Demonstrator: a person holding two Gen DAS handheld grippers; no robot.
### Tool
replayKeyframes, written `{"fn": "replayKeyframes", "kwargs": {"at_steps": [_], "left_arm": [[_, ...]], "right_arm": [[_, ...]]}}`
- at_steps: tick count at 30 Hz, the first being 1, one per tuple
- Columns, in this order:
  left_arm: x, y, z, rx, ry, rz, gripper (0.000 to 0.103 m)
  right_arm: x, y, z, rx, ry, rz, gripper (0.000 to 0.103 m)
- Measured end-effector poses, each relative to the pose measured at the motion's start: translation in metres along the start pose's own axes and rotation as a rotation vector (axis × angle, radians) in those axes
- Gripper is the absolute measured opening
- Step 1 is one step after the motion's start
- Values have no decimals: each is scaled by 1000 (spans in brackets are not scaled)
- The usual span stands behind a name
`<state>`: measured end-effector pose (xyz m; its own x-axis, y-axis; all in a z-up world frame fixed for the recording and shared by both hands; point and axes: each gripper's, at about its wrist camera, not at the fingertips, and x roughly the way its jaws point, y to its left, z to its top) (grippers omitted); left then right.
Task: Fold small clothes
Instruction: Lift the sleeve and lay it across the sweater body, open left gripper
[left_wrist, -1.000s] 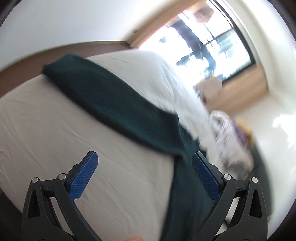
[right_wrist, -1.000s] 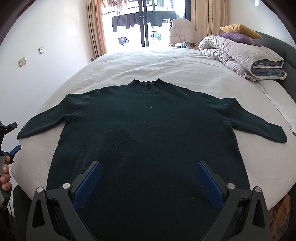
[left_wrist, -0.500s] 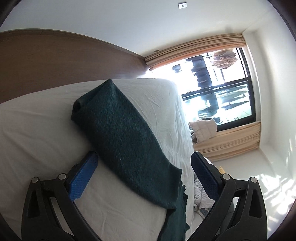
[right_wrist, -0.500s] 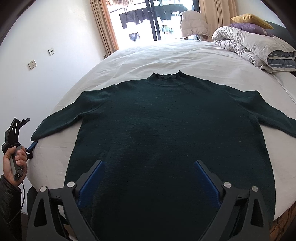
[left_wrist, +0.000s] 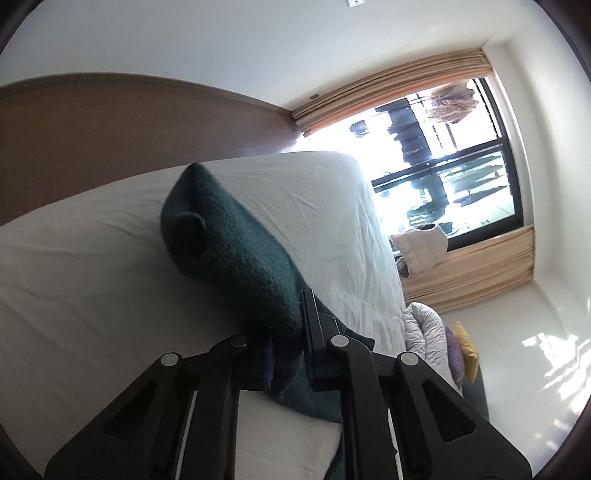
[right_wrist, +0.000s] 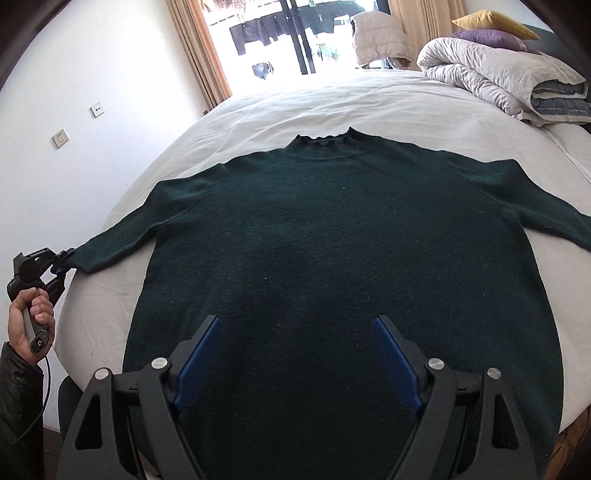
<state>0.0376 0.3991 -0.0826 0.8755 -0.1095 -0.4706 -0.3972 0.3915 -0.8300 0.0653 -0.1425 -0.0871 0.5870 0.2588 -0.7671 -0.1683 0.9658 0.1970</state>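
A dark green sweater (right_wrist: 332, 229) lies flat, front up, on a white bed (right_wrist: 332, 99), collar toward the window. My left gripper (left_wrist: 288, 354) is shut on the sweater's left sleeve (left_wrist: 236, 251) near the cuff, which bunches up beyond the jaws. In the right wrist view the left gripper (right_wrist: 61, 260) holds the sleeve end at the bed's left edge, with a hand (right_wrist: 29, 317) on its handle. My right gripper (right_wrist: 295, 354) hovers over the sweater's lower body. Its jaws are closing, still wide apart, and the blue pads (right_wrist: 199, 354) press on nothing.
A rolled grey duvet (right_wrist: 498, 74) with a yellow pillow (right_wrist: 491, 22) and a purple one sits at the bed's far right. A pale puffy jacket (right_wrist: 376, 37) stands by the window (left_wrist: 443, 166). A brown wall panel (left_wrist: 110, 129) runs along the bed's left side.
My left gripper moved in along the sleeve and closed on it; it was wide open before. The right gripper's jaws have narrowed a little and it leaned closer over the sweater.
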Motion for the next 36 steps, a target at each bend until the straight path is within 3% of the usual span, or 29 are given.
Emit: {"fn": "replayKeyframes", "kwargs": {"at_steps": [5, 9, 13, 17, 20, 24, 27, 30, 31, 33, 34, 36], "left_arm": [[11, -94, -23, 206, 1, -28, 10], [30, -195, -70, 435, 38, -77, 10], [61, -283, -158, 695, 115, -119, 10], [103, -328, -265, 900, 222, -130, 10], [134, -332, -335, 998, 273, -100, 10], [188, -320, -390, 1056, 346, 6, 10], [224, -287, -392, 1079, 407, 63, 11], [211, -264, -396, 1083, 421, 53, 15], [194, -250, -391, 1090, 421, 57, 24], [180, -246, -389, 1107, 415, 54, 59], [169, -246, -384, 1117, 395, 60, 82], [157, -240, -385, 1133, 372, 54, 85]], "right_arm": [[-1, -24, -3, 62, -11, 6, 85], [-4, -49, -3, 119, -27, 2, 85], [-10, -81, -5, 187, -49, -8, 85], [-15, -113, -6, 259, -56, -16, 85], [-17, -132, -7, 299, -55, -20, 85], [-15, -144, -4, 322, -51, -9, 85], [-9, -150, 2, 327, -41, 22, 85], [4, -148, 18, 335, -19, 81, 88], [10, -145, 25, 338, -11, 107, 88], [23, -137, 41, 345, 9, 163, 89], [30, -132, 49, 349, 17, 197, 90], [41, -126, 61, 365, 34, 244, 90]]}}
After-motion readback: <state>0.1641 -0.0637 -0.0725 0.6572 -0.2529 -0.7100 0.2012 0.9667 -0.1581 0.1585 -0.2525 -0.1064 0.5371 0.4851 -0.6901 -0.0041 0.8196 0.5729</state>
